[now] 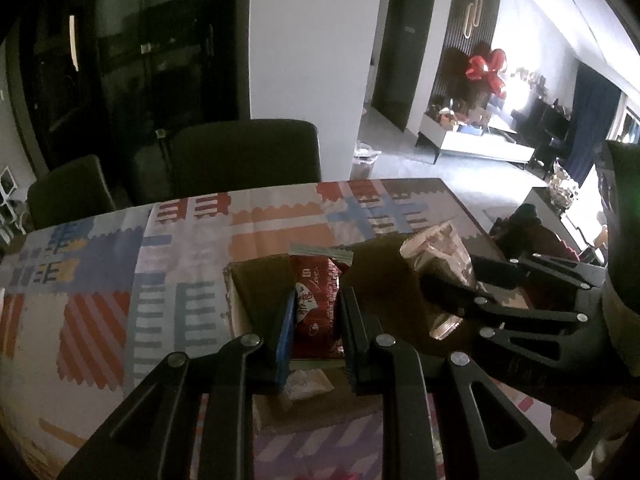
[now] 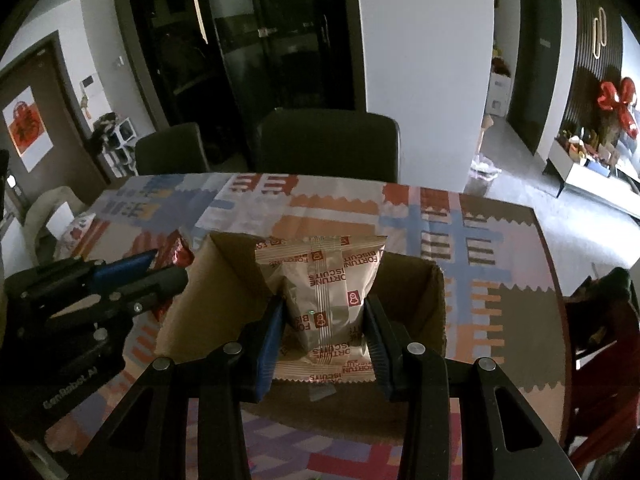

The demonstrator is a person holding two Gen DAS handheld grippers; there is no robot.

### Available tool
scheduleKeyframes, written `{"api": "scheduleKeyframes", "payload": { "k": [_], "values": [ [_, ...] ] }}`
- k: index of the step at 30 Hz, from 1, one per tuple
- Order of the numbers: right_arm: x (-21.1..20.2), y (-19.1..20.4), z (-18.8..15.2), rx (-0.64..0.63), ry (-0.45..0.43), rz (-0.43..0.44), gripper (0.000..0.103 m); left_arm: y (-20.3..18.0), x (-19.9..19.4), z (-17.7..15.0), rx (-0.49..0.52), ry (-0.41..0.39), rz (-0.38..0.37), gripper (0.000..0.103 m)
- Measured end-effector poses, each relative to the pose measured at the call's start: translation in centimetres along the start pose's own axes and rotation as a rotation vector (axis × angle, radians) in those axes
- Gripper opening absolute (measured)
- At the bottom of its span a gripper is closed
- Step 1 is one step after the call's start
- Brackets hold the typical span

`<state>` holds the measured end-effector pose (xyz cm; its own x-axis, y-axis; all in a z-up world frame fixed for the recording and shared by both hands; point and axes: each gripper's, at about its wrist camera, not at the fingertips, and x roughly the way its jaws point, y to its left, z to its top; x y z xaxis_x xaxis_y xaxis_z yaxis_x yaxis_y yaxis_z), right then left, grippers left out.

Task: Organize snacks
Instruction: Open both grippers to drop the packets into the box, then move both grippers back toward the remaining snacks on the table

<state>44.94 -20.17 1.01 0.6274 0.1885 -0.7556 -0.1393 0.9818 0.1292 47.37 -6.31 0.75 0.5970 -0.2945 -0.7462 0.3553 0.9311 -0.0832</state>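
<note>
The tabletop (image 2: pixel 480 232), covered in a patchwork cloth of orange, blue and grey blocks, carries an open cardboard box (image 2: pixel 432 300) near its front edge, with two dark chairs (image 2: pixel 328 144) behind its far side. The left tool (image 1: pixel 316 316) hangs over one side of the box, its jaws pinching a red snack packet (image 1: pixel 316 300) with white lettering, held upright above the opening. The right tool (image 2: pixel 324 332) is over the box just beside it, its jaws pressed on the sides of a beige biscuit packet (image 2: pixel 324 280) printed in red, which stands upright between the raised flaps. Inside the box, beneath the red packet, lies a small pale wrapper (image 1: pixel 308 384)
</note>
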Motion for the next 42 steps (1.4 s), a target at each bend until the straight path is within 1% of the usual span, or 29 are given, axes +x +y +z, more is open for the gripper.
{"api": "scheduleKeyframes", "payload": {
  "k": [1,2,3,4,5,7,12,14,17,24,26,33,38,42],
  "values": [
    [0.3,-0.1,0.0,0.008,0.006,0.003,0.041,0.1,0.2,0.1,-0.001,0.001,0.007,0.025],
    [0.5,-0.3,0.0,0.014,0.010,0.004,0.041,0.2,0.3,0.1,-0.002,0.002,0.016,0.034],
    [0.7,-0.3,0.0,0.017,0.015,-0.002,0.042,0.3,0.4,0.2,-0.007,0.000,0.028,0.048],
    [1.0,-0.3,0.0,0.019,0.028,-0.011,0.044,0.4,0.3,0.2,-0.016,-0.009,0.042,0.052],
    [1.1,-0.4,0.0,0.020,0.035,-0.017,0.050,0.6,0.2,0.1,-0.020,-0.016,0.049,0.053],
    [0.9,-0.4,-0.3,0.022,0.028,-0.038,0.051,0.8,-0.2,0.1,-0.022,-0.023,0.076,0.053],
    [-0.5,0.0,-0.9,0.018,0.012,-0.042,0.053,1.0,-1.7,-0.7,-0.018,-0.031,0.110,0.062],
    [-1.0,0.4,-1.1,0.008,0.011,-0.045,0.056,0.9,-2.3,-1.0,-0.010,-0.037,0.119,0.063],
    [-2.1,1.1,-1.6,-0.012,0.005,-0.042,0.056,0.7,-3.7,-1.8,-0.004,-0.049,0.125,0.065],
    [-4.2,2.0,-3.1,-0.009,0.000,-0.022,0.056,0.3,-6.7,-3.3,0.008,-0.074,0.134,0.066],
    [-4.7,2.3,-3.6,-0.005,0.000,-0.002,0.056,0.1,-7.5,-3.9,0.009,-0.080,0.131,0.066],
    [-6.4,3.7,-6.0,-0.009,0.001,0.039,0.056,-0.3,-9.7,-6.2,0.006,-0.096,0.125,0.068],
    [-7.5,4.1,-7.9,-0.006,-0.009,0.045,0.056,-0.7,-10.8,-8.1,0.016,-0.090,0.113,0.068],
    [-8.3,4.2,-9.3,0.007,-0.013,0.048,0.056,-1.4,-11.7,-9.7,0.027,-0.101,0.114,0.068]
  ]
}}
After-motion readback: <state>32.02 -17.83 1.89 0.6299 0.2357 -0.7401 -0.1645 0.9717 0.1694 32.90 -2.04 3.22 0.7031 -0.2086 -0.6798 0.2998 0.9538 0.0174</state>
